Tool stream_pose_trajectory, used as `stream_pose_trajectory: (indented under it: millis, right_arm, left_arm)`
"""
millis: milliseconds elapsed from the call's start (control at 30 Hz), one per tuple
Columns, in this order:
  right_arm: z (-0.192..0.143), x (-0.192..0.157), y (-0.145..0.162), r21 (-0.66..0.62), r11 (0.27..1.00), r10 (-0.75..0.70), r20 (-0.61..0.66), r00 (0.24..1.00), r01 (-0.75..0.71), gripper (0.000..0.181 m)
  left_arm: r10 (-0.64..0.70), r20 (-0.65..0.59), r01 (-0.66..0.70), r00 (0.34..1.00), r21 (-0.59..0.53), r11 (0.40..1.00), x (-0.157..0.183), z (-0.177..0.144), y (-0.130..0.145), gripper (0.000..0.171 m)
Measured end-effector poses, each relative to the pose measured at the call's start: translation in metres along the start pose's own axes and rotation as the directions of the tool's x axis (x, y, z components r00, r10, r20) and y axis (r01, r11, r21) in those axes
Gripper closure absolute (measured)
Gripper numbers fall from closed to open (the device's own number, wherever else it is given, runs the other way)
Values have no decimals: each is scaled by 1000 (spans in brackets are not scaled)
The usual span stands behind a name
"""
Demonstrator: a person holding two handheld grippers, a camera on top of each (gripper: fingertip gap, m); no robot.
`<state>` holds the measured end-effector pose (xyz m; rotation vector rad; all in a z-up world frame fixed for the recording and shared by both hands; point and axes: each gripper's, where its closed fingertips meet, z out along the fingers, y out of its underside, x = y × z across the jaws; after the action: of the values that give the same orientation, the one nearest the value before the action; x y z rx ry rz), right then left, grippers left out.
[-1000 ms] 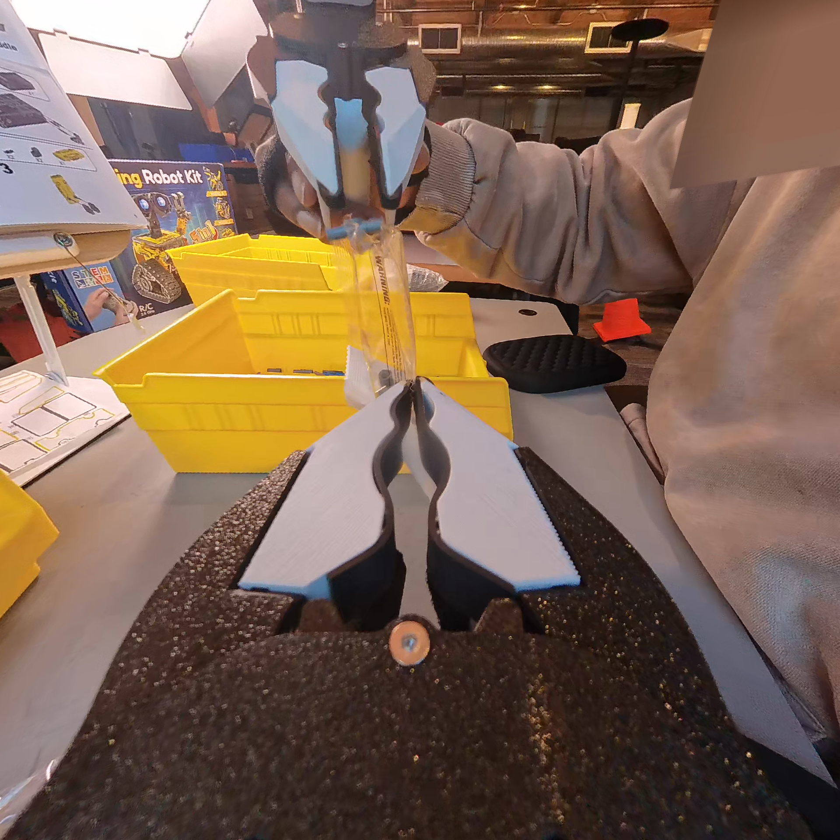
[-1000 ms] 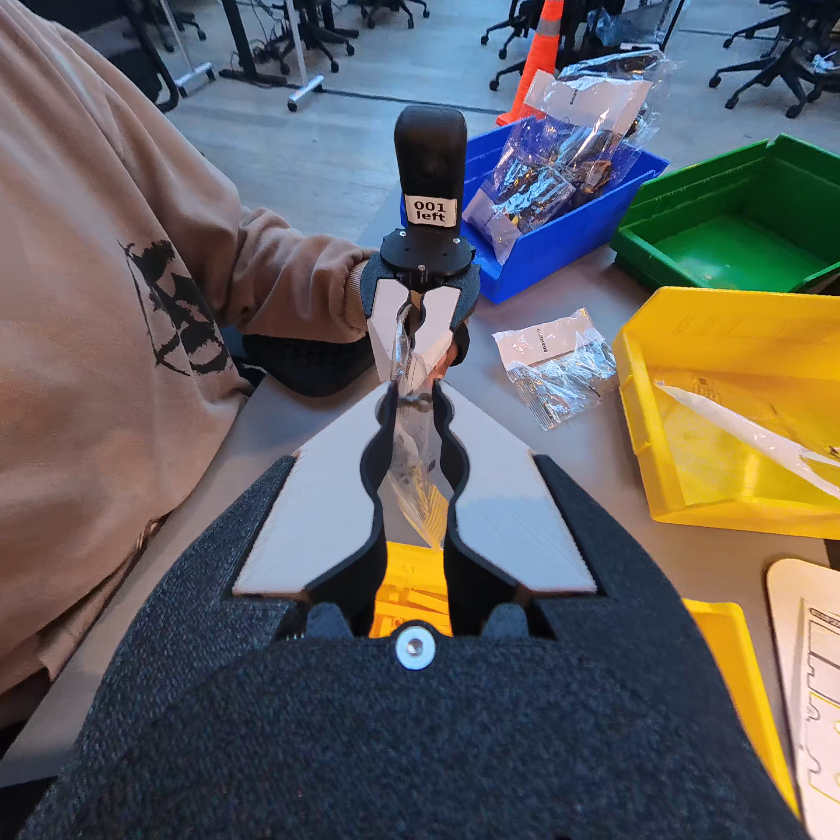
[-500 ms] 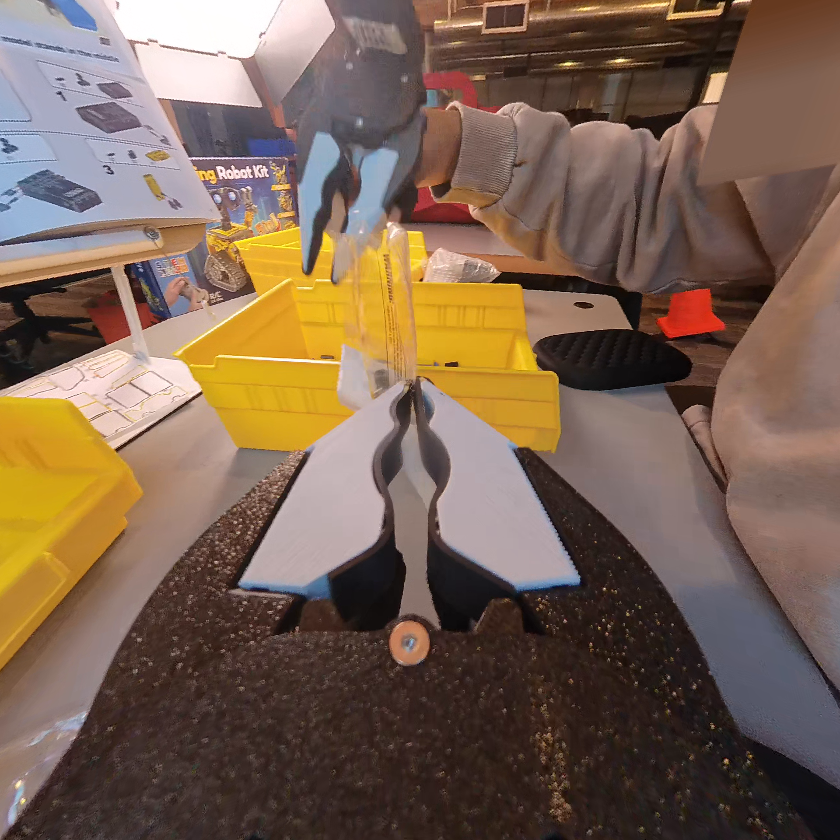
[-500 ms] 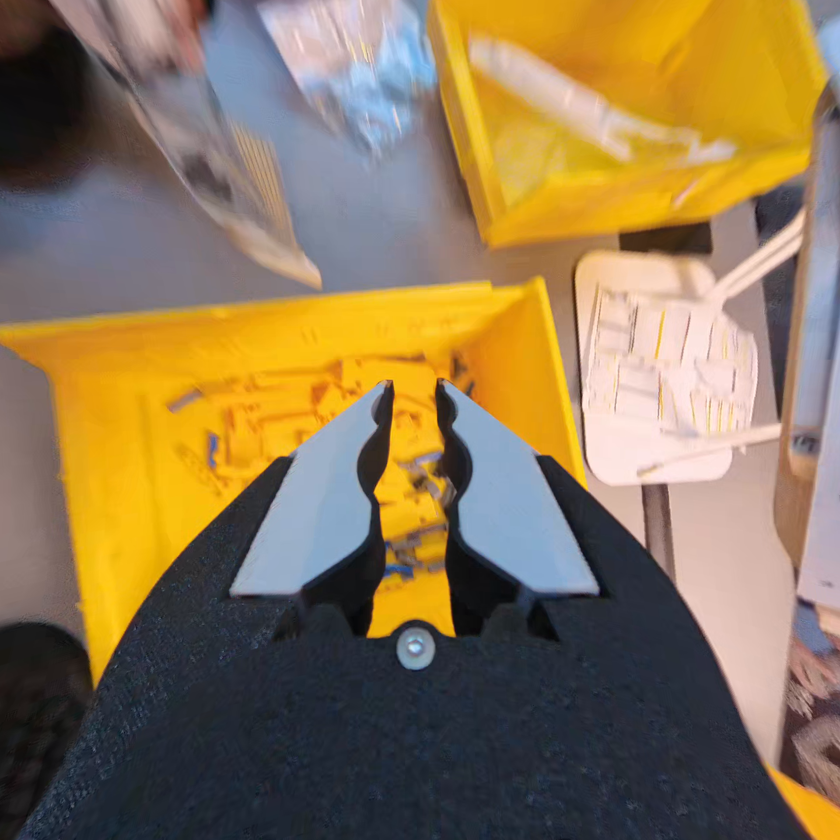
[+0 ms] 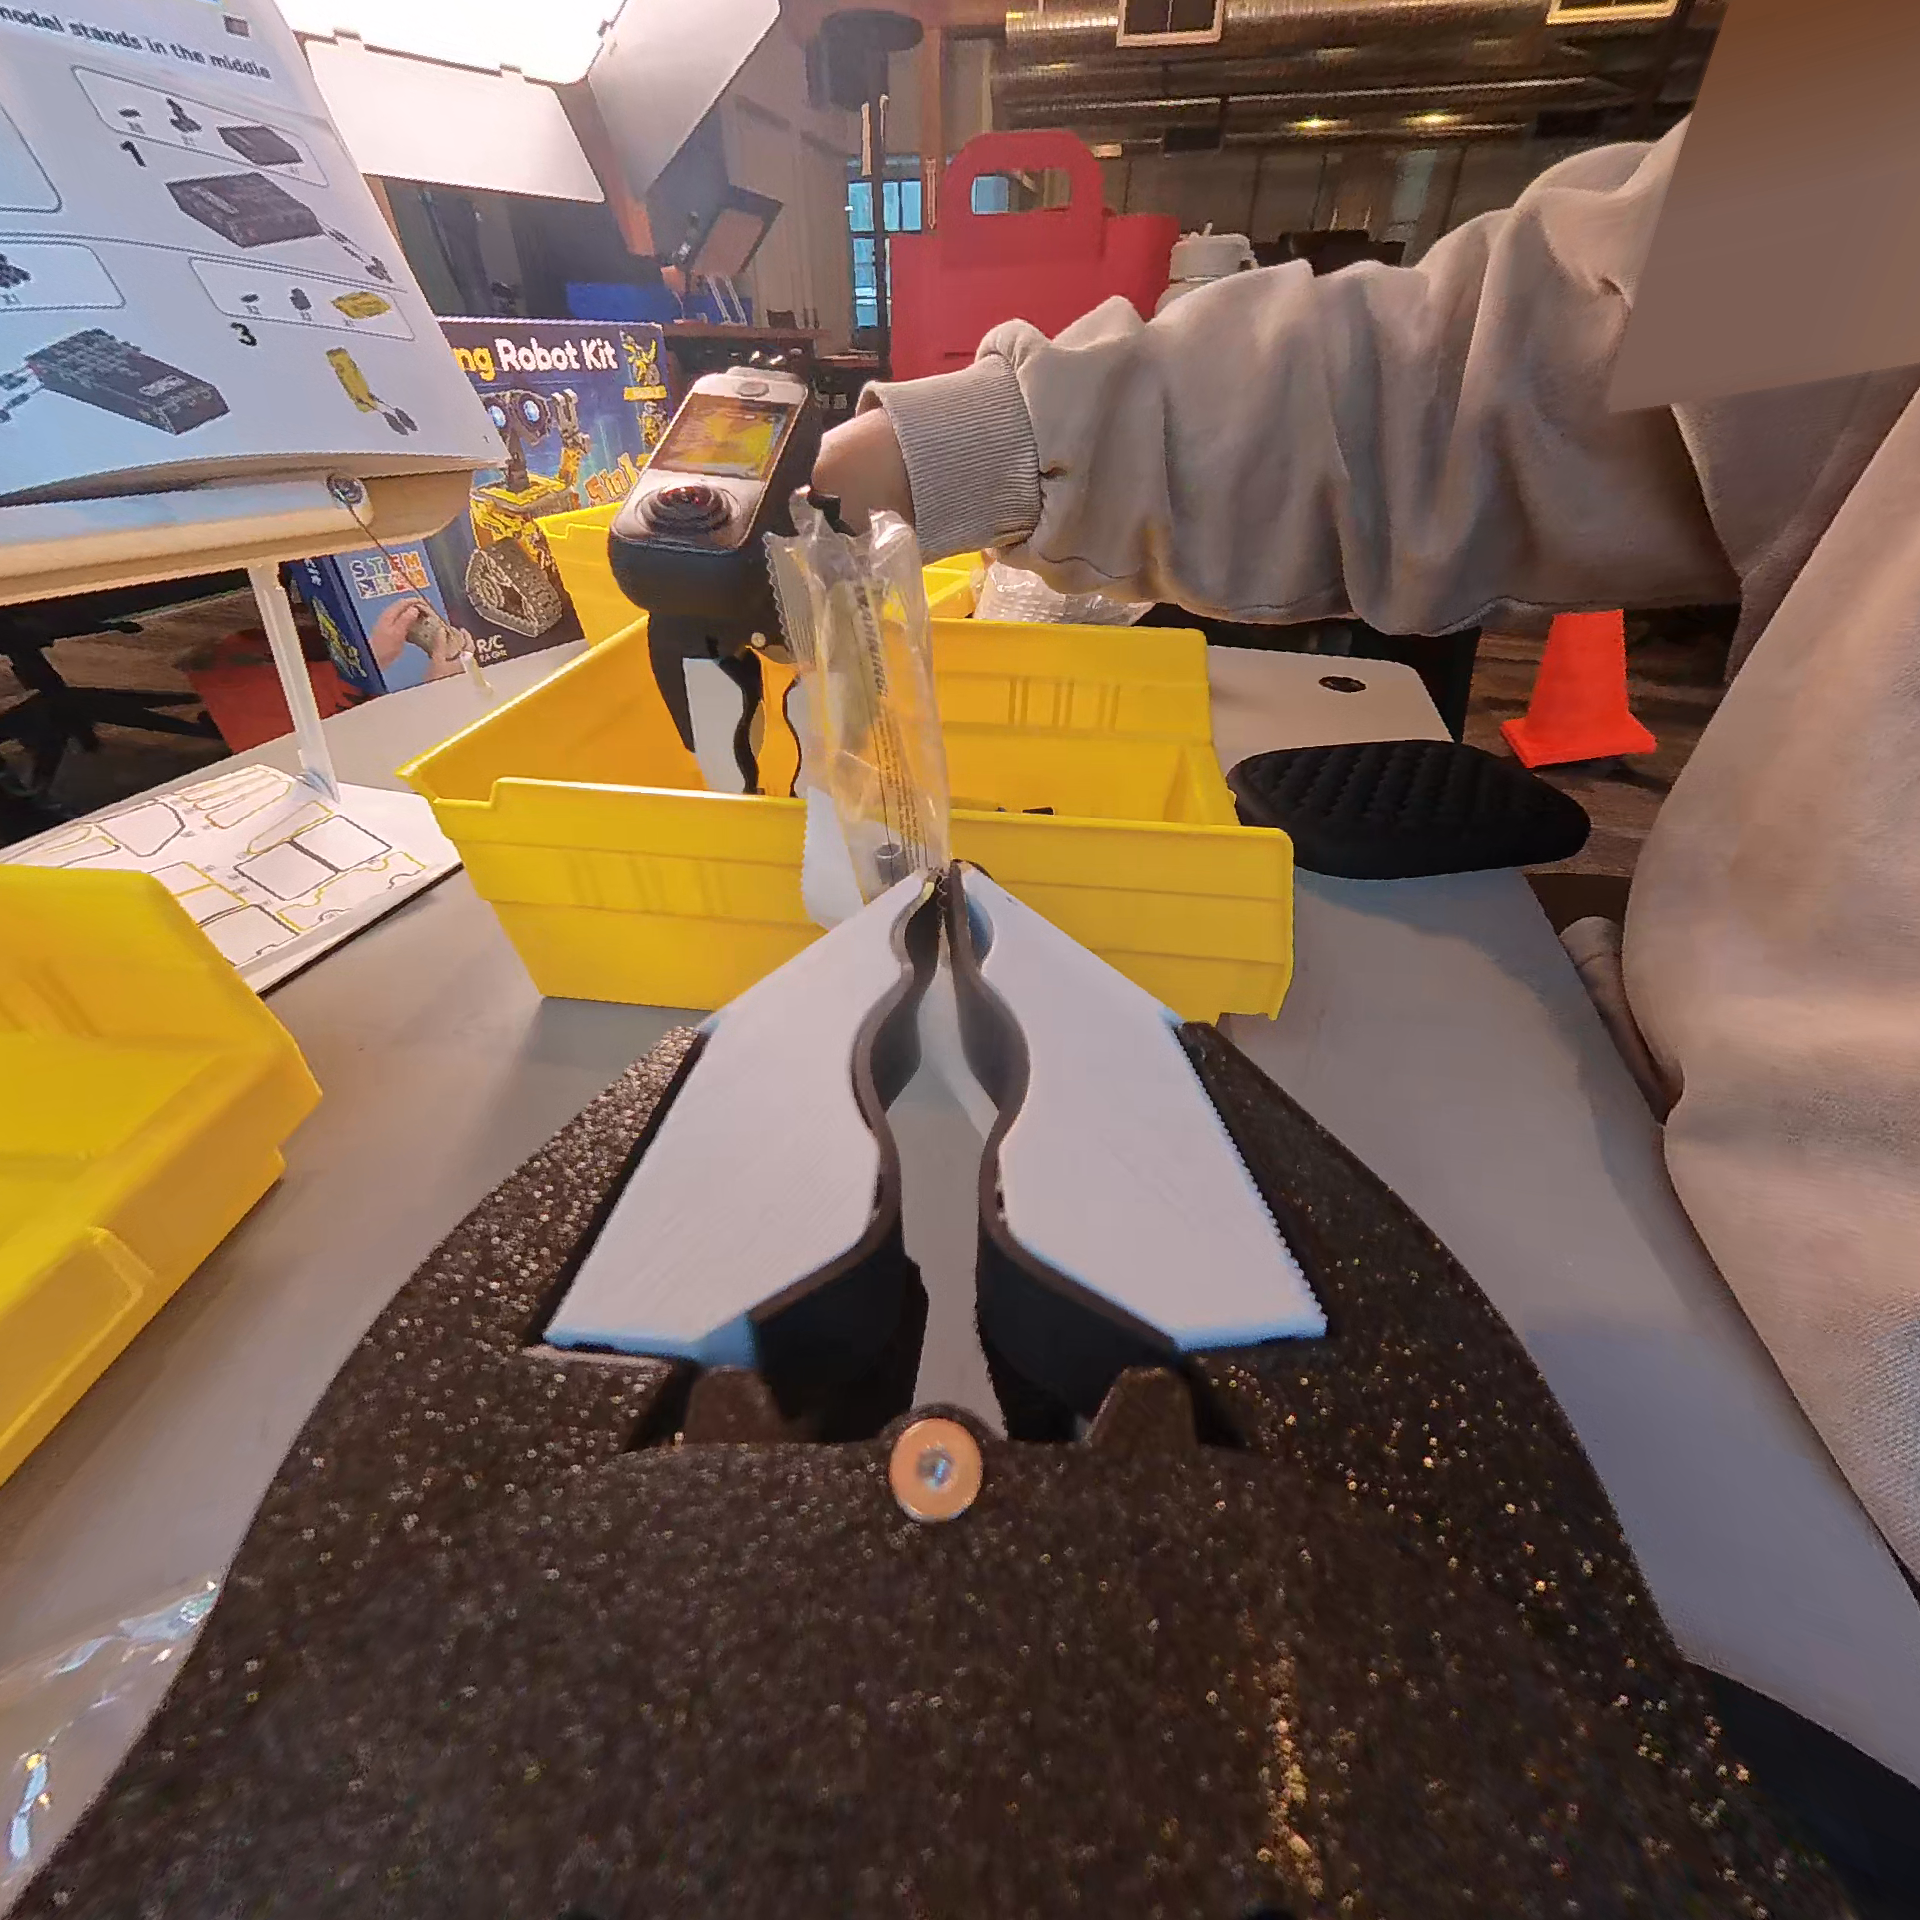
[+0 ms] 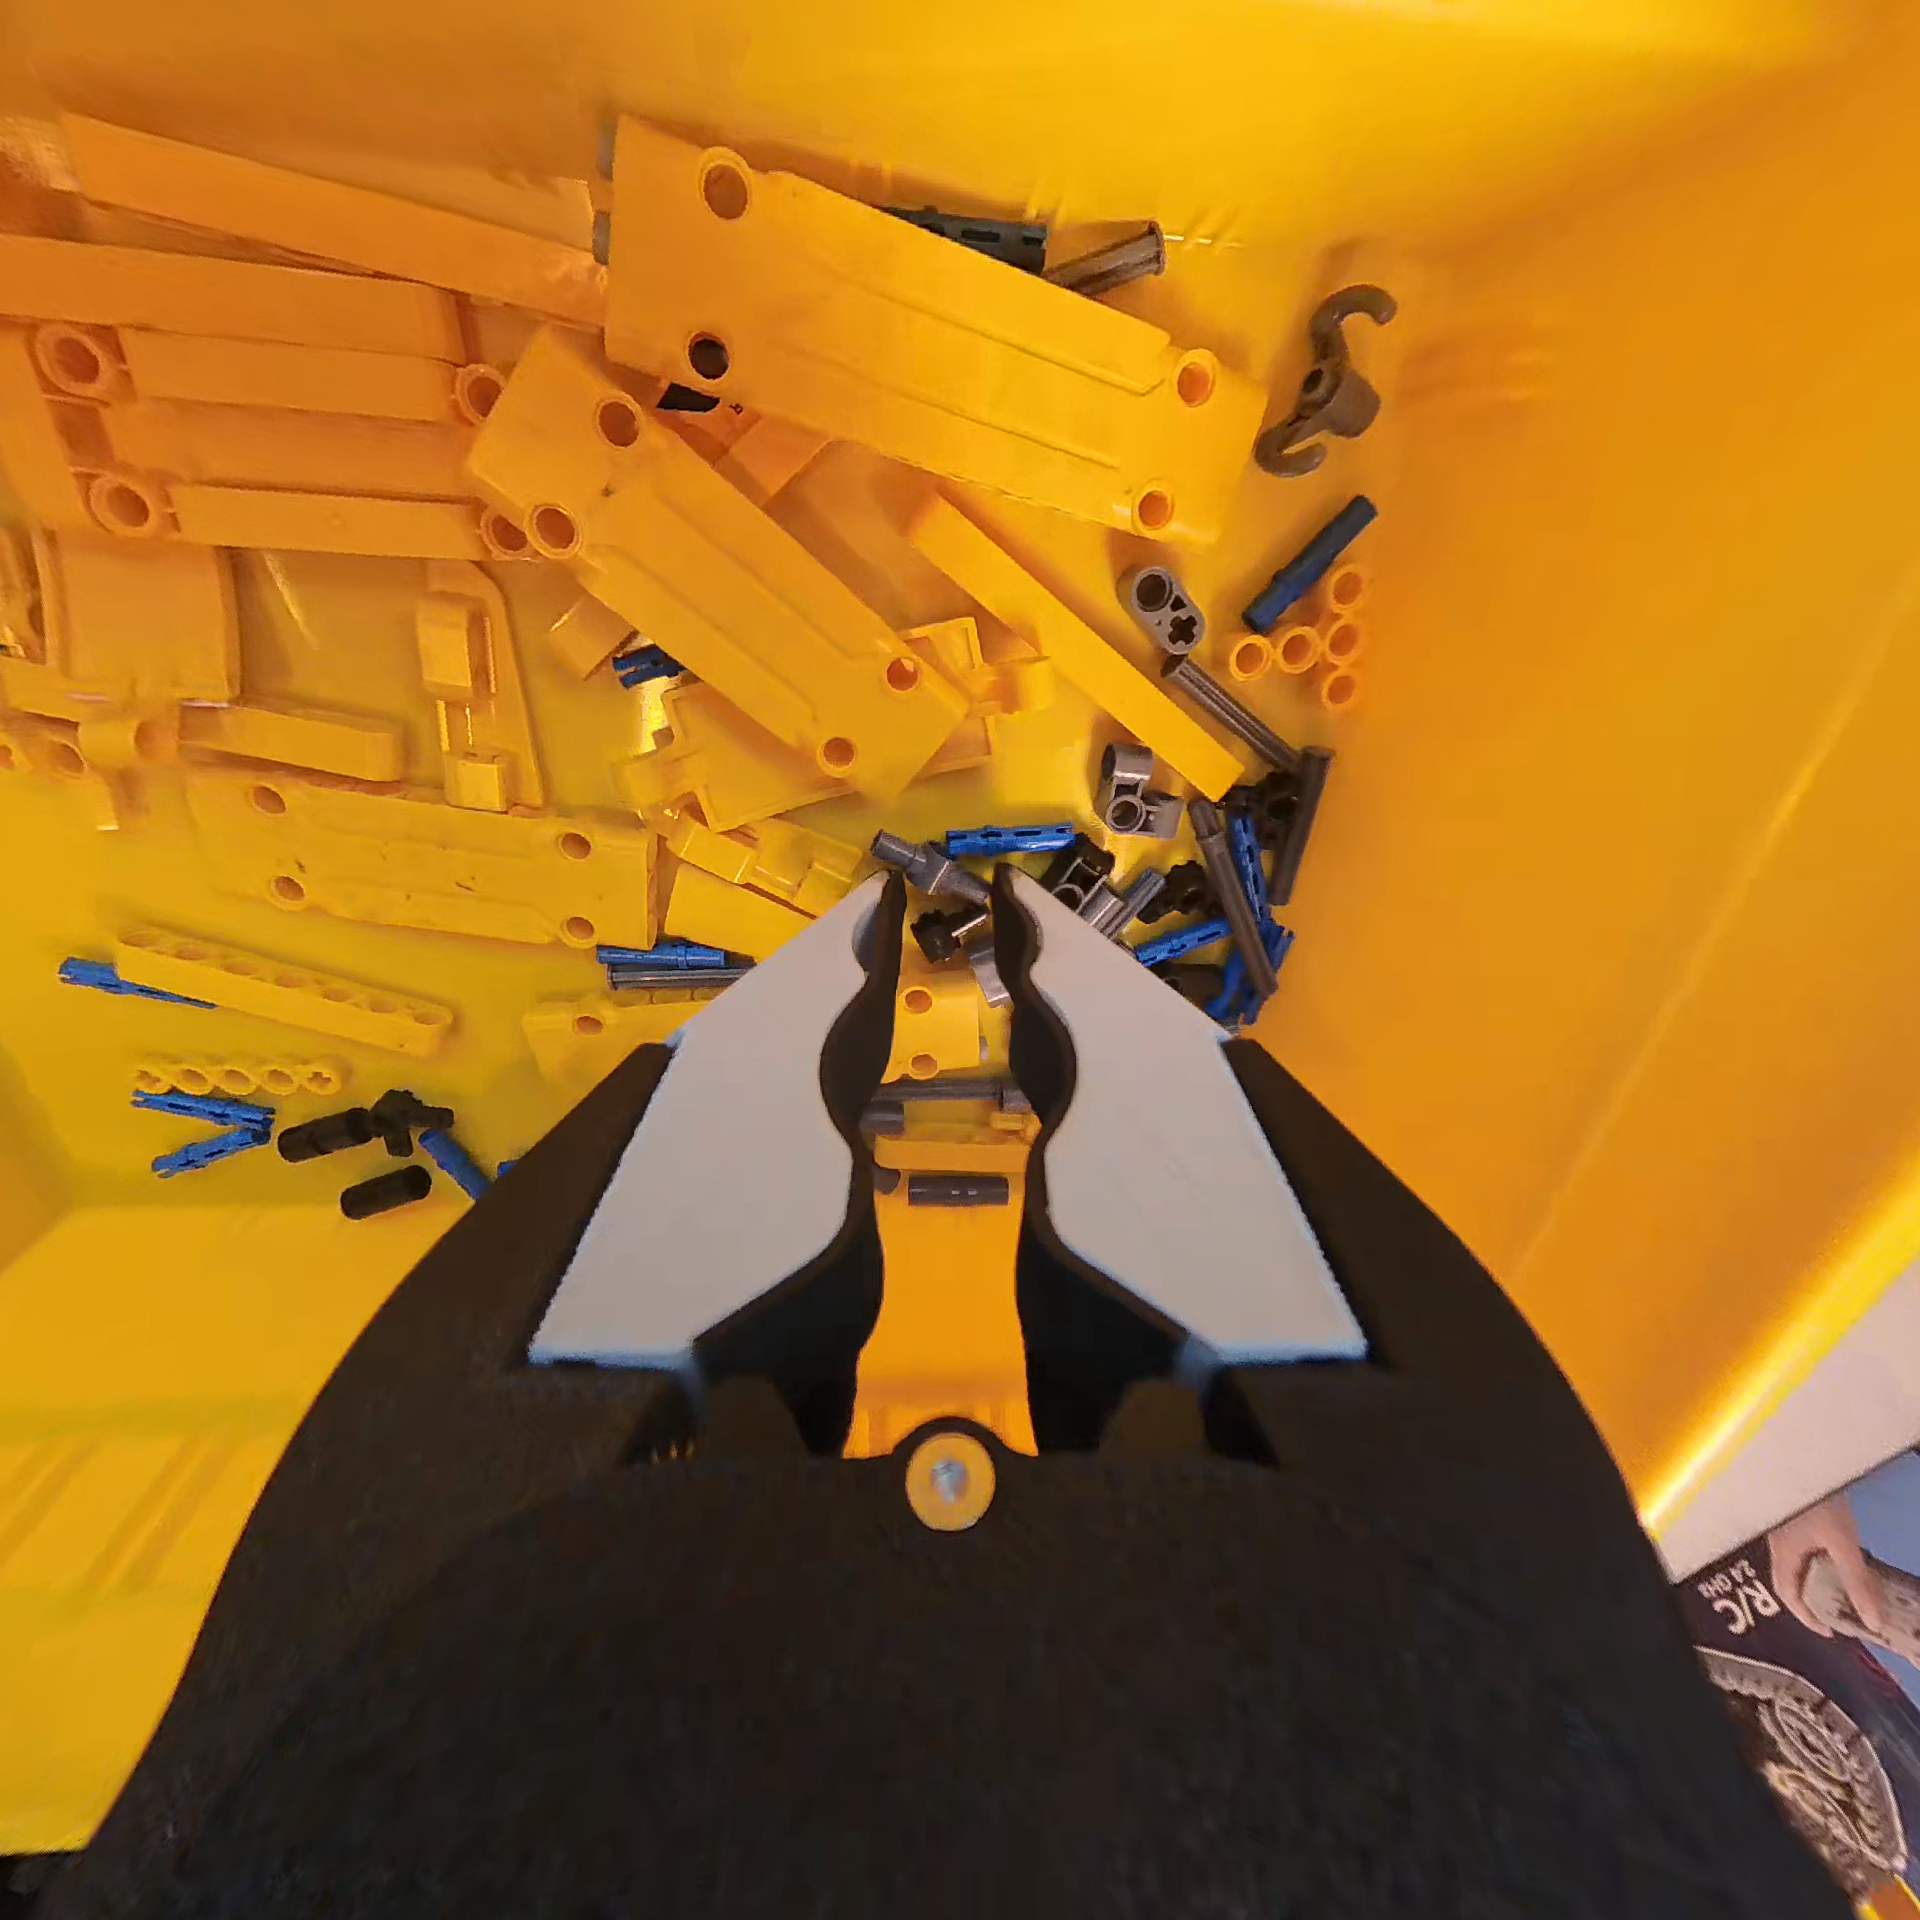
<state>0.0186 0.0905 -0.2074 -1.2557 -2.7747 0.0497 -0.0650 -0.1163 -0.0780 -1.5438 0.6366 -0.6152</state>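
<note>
Pinching the lower end of a clear, narrow plastic parts bag (image 5: 868, 707), the left gripper (image 5: 948, 883) has its grey fingers (image 5: 790, 1091) pressed together at the tips; the bag stands nearly upright above them, with a small grey part visible inside near the bottom. Just behind the bag sits a yellow plastic bin (image 5: 665, 873) on the grey desk (image 5: 436, 1049), toward its far edge. The right gripper (image 5: 740, 727), held by a hand (image 5: 857, 473) in a beige sleeve, points down into that bin.

Right wrist view: the right gripper's fingers (image 6: 748, 1122) are slightly apart, holding nothing, tips just above a heap of small grey, black and blue pins and connectors (image 6: 1164, 873) by the bin's right wall (image 6: 1558, 727). Long yellow building beams and panels (image 6: 894, 332) cover the rest of the bin floor.

A second yellow bin (image 5: 114, 1122) sits at the desk's left edge. An open instruction booklet (image 5: 177, 239) on a stand and a printed kit box (image 5: 520, 499) are at the far left corner
</note>
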Motion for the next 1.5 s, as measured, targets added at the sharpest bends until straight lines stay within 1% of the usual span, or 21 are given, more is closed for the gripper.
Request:
stream_pose_trajectory:
  millis: [67,133,200,233,300,367,433,500,567,633,700,767,900,1000,1133,1267,1500]
  right_arm:
    - [0,0,0,-4,1000,-2,16,1000,2,166]
    - [1,-5,-1,5,1000,2,54,999,-2,178]
    - [-1,-4,-1,14,1000,4,46,999,-4,178]
    - [-3,-4,-2,31,999,11,50,999,-13,178]
    - [-17,-5,-12,104,994,30,55,998,-36,178]
    - [-40,-4,-25,188,981,38,43,998,-46,178]
    - [-69,-5,-45,293,955,31,35,999,-40,178]
    - [-104,-9,-71,403,915,3,8,1000,-6,178]
    - [-138,-15,-101,498,865,-46,-36,998,58,178]
    - [-166,-28,-129,568,814,-107,-56,993,120,178]
    - [-180,-43,-151,590,789,-172,-56,984,171,178]
    - [-181,-55,-164,577,788,-226,-54,973,215,178]
    - [-171,-65,-177,529,808,-278,-46,960,259,177]
    - [-165,-69,-179,504,820,-295,-33,955,270,177]
    - [-165,-71,-179,503,822,-293,-27,956,267,174]
    - [-172,-69,-178,532,811,-267,-35,963,244,171]
    - [-186,-66,-168,627,759,-190,-48,981,177,170]
  left_arm:
    - [-2,0,2,1000,-1,1000,-1,-1,0,171]
    - [-4,0,4,1000,0,1000,-1,-1,0,171]
    - [-5,-1,5,1000,-1,1000,-2,-1,1,171]
    - [-5,-3,5,1000,-2,1000,-1,-1,1,171]
    - [-5,-5,5,1000,-4,1000,-1,-1,1,171]
    - [-6,-9,6,1000,-6,1000,0,0,2,171]
    - [-8,-16,7,1000,-12,1000,1,1,3,171]
    - [-8,-23,7,1000,-21,1000,2,2,5,171]
    - [-5,-26,4,1000,-30,1000,3,4,6,171]
    - [-5,-29,4,1000,-34,999,4,5,7,171]
    - [-4,-29,3,1000,-34,999,5,5,7,171]
    - [-2,-29,1,1000,-32,999,5,5,6,171]
    - [7,-31,-8,999,-24,1000,7,4,3,171]
    - [12,-32,-13,999,-23,1000,8,4,2,171]
    - [15,-39,-16,999,-23,1000,9,4,2,171]
    - [15,-43,-16,999,-15,1000,10,4,0,171]
    - [13,-40,-14,999,-25,1000,10,5,3,171]
